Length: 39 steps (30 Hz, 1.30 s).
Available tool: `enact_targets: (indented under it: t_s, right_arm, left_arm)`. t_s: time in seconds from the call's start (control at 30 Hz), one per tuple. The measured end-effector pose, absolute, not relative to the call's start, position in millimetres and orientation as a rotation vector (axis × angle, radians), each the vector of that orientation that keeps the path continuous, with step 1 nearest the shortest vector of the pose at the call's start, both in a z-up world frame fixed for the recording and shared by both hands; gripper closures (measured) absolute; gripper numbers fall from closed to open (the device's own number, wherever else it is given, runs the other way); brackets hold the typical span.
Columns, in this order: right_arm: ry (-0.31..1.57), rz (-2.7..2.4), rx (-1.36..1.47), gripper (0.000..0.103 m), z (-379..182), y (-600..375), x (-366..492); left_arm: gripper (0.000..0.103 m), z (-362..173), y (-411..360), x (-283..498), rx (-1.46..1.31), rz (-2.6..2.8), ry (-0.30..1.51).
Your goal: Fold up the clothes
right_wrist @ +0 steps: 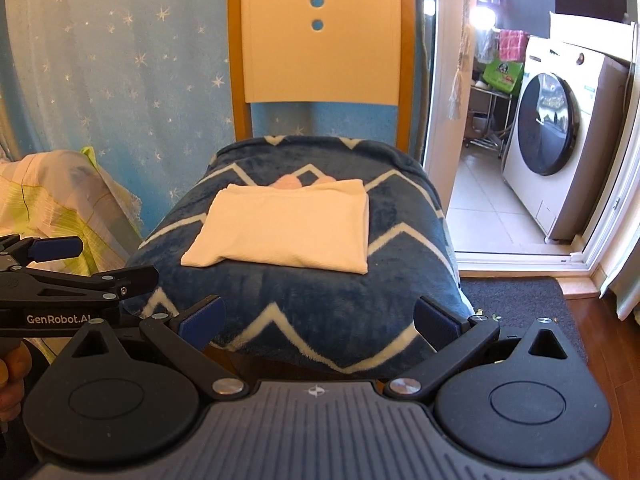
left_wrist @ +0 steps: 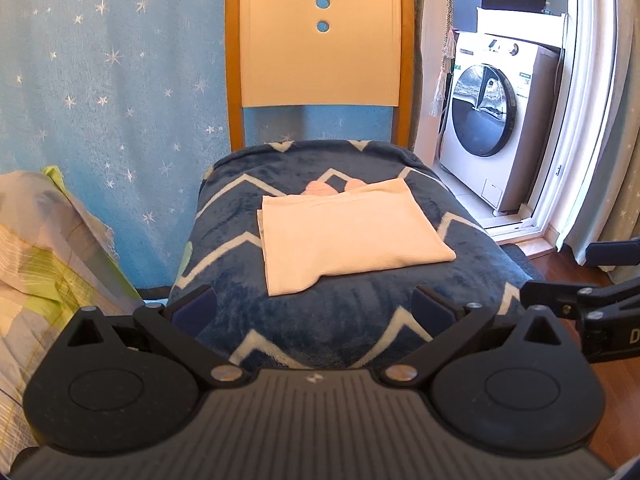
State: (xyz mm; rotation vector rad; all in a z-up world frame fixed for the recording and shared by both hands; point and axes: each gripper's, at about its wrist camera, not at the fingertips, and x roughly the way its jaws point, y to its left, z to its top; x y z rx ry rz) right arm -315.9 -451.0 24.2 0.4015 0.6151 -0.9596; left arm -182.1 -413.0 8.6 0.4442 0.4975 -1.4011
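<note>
You have a chair (left_wrist: 320,40) with a cream back panel in an orange-brown frame as the working surface. Its seat is fully draped in a navy fleece blanket (left_wrist: 320,320) with a cream zigzag pattern, hanging over the front edge. A cream garment (left_wrist: 348,232), folded into a flat rectangle, lies on the blanket toward the back of the seat. Something pink (left_wrist: 320,188) shows at its far edge, mostly hidden.

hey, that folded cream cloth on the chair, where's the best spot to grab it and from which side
Probably the near corner of the folded cream cloth that droops toward the left tool. It juts out over the blue blanket, so an open tool coming low from the front can pinch all the layers there. The far edge sits against something pink, so avoid that side.
</note>
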Motion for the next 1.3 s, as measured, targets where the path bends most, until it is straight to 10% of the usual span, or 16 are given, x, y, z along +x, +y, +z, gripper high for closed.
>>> enact_targets:
  t_s: [1.3]
  right_arm:
    - [0.667, -0.978, 0.44, 0.0, -5, -468, -332]
  left_arm:
    - [0.001, -18, -427, -205, 0.509, -1.349, 0.513]
